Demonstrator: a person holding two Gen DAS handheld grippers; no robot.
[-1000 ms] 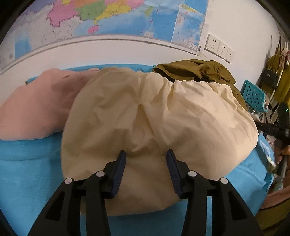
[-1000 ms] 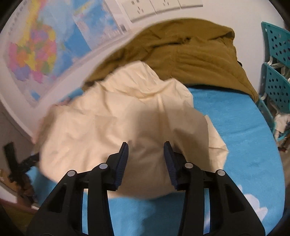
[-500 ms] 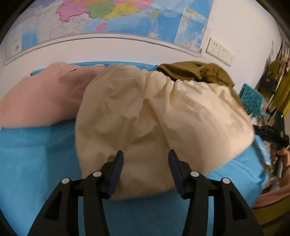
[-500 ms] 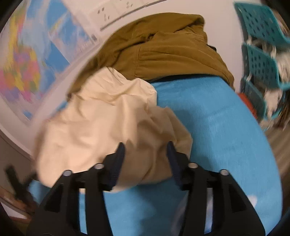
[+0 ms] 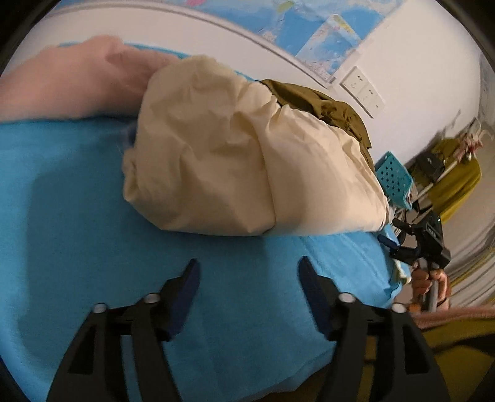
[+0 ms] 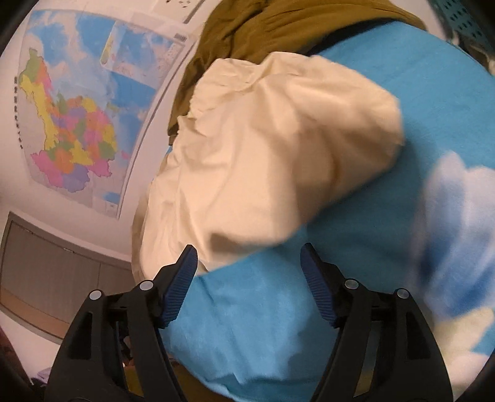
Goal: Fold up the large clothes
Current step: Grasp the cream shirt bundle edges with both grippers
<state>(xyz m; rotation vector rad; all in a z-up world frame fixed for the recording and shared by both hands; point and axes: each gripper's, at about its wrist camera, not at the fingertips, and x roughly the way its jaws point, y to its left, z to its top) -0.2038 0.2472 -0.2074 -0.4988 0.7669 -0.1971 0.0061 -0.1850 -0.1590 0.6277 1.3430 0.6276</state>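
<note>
Cream garment [image 5: 235, 154] bundled mid-bed on blue blanket [image 5: 92, 216], olive clothing [image 6: 278, 27] behind toward the far edge. Left gripper [image 5: 247, 278] and right gripper [image 6: 249, 266] both opening — nothing between the jaws, cloth released. Best done next: seek a hem or corner — spread flat before folding.

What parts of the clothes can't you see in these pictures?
- Olive garment: in the left wrist view, mostly hidden behind the cream garment.
- Pink garment: left wrist view, blurred, cut off by the left edge.
- Cream garment's far side: right wrist view, motion-blurred; what kind of garment it is, unclear.
</note>
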